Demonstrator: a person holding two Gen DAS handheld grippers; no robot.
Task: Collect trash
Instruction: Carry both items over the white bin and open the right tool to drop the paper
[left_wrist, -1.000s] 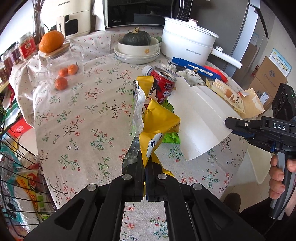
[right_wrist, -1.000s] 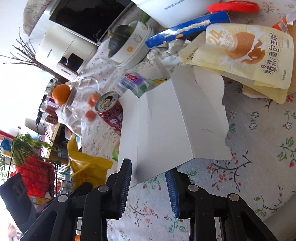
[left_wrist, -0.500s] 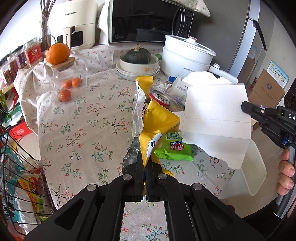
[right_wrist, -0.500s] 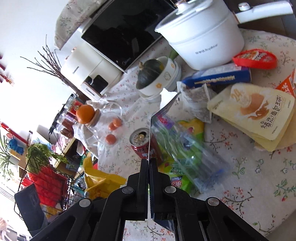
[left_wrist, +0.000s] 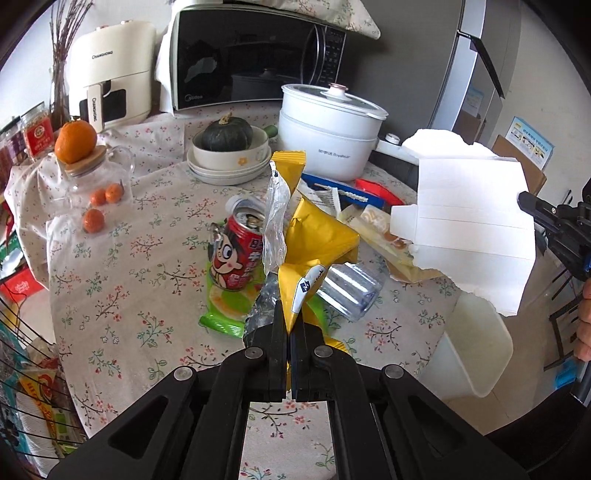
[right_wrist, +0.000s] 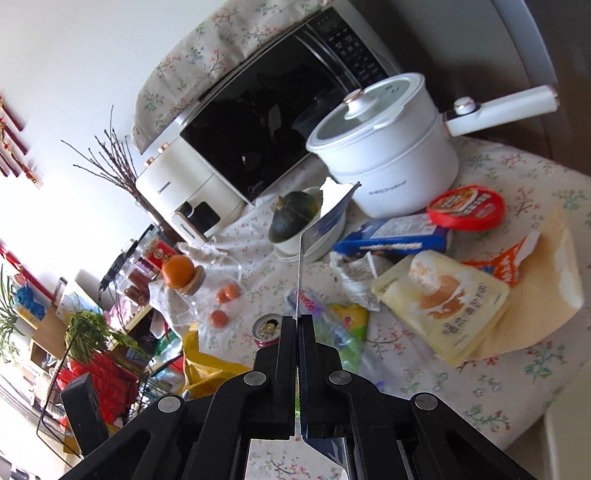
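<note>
Left tool (left_wrist: 289, 325): clamped on yellow snack wrapper (left_wrist: 314, 240), lifted above desk (left_wrist: 110, 295).
Right tool (right_wrist: 297, 328): clamped on torn white cardboard sheet (left_wrist: 472, 229), held clear of desk, beside white bin (left_wrist: 480, 354).

one red can (left_wrist: 239, 251), one plastic bottle (left_wrist: 351, 291), four oranges (left_wrist: 75, 141), two tools (left_wrist: 290, 325)

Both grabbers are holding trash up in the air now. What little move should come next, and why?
Probably carry the torn white cardboard over the white bin by the table's edge and drop it in. The right hand-held gripper is shut on the cardboard, which hangs above the table near the bin. The left hand-held gripper is shut on the yellow wrapper, which could follow.
</note>
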